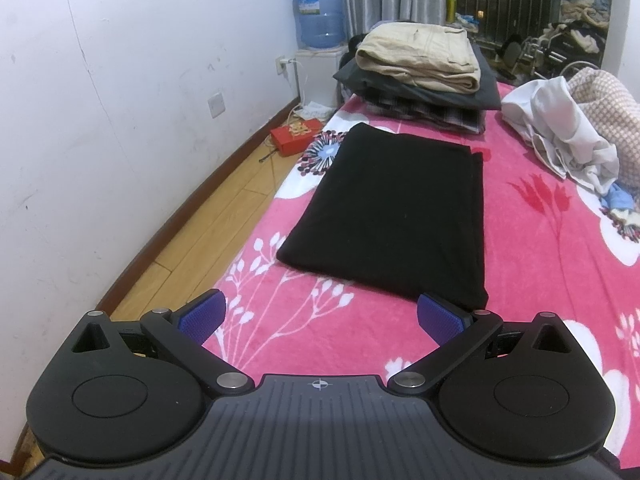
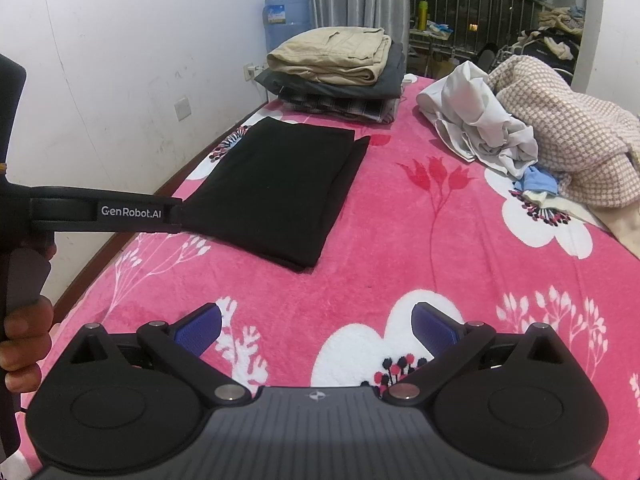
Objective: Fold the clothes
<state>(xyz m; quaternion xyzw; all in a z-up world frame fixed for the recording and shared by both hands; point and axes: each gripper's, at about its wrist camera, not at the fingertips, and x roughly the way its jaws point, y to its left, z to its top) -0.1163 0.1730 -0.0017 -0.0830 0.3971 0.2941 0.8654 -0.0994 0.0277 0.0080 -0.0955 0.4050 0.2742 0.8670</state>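
- Pink floral blanket (image 1: 520, 240) covers the bed, which runs along a white wall (image 1: 100, 100) above a strip of wooden floor (image 1: 224, 216).
- One folded black garment (image 1: 392, 216) lies flat on the blanket, straight ahead of the left gripper (image 1: 320, 316) and ahead-left of the right gripper (image 2: 318, 326).
- Beyond it sits one stack of folded clothes (image 1: 420, 76): a beige piece on top, grey beneath, plaid at the bottom.
- Ahead to the right lies one loose heap: a crumpled white garment (image 2: 480, 120) against a checked beige blanket (image 2: 568, 136).
- One blue water jug (image 1: 320, 16) stands on a dispenser past the stack; how full it is cannot be told.
- One red box (image 1: 296, 136) lies on the floor to the left.
- Both grippers hover with fingers spread wide, holding nothing.
- A hand (image 2: 24, 344) grips the left gripper's handle.
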